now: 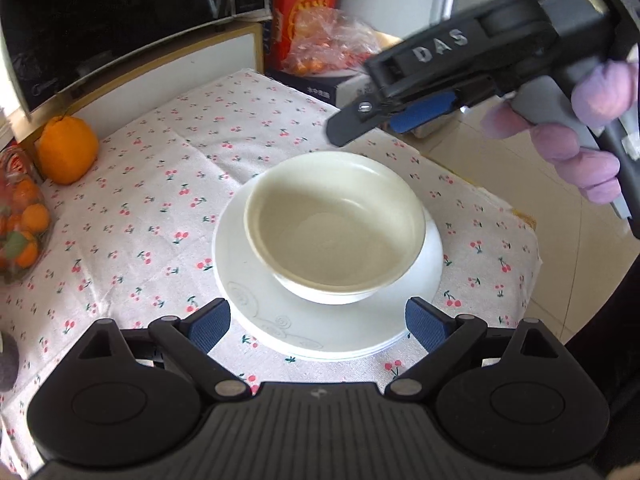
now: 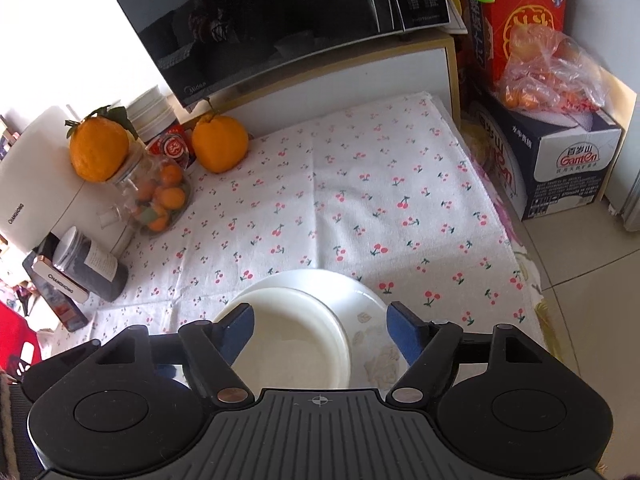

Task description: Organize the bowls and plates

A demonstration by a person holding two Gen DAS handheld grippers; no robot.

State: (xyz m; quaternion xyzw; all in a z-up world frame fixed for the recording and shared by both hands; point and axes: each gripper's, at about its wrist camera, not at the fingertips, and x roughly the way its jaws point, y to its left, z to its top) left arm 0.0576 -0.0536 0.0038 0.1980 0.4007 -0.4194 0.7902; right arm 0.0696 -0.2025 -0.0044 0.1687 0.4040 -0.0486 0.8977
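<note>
Bowl [image 1: 334,226] sits nested on the stacked plates [image 1: 256,300] on the worktop [image 1: 160,168]; left gripper [image 1: 318,326] and right gripper [image 2: 320,330] are both spread, empty. A careless withdrawal could clip the bowl's rim and slide it off-centre.

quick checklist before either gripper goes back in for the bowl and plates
1. Bowl sits upright on the plates: ok.
2. Bowl centred on the stack: not ok, it sits off toward one side.
3. Left gripper open and holding nothing: ok.
4. Right gripper open, nothing gripped: ok, though one of its fingers overlaps the bowl rim in its own view; contact cannot tell.
5. Cloth beside the stack free of clutter: ok.
6. How many plates are stacked: cannot tell.
</note>
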